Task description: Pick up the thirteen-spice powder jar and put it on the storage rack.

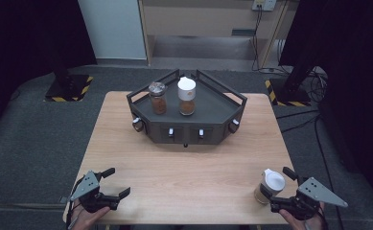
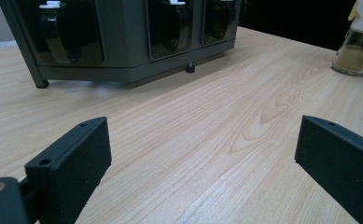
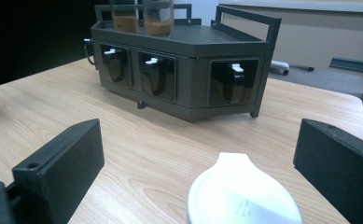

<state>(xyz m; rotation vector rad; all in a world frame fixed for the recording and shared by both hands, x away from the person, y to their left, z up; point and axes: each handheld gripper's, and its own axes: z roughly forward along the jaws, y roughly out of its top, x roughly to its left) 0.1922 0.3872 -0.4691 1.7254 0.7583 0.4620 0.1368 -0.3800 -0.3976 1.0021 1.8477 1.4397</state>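
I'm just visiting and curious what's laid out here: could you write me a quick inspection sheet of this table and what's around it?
Surface: light wooden table, bare between the things on it.
Job's things: white-lidded spice jar of pale powder stands on the table between the open jaws of the right tongs; a dark rack at the far side carries a brown-lidded jar and a white-lidded jar on top, with small scoops in its front windows.
Clutter: nothing seen.
Grippers: left tongs open, holding nothing, at the near left corner; right tongs open.
Cables: several run across the floor at the far right.
Surroundings: grey carpet, two stand bases with yellow-black tape, a pale cabinet behind.
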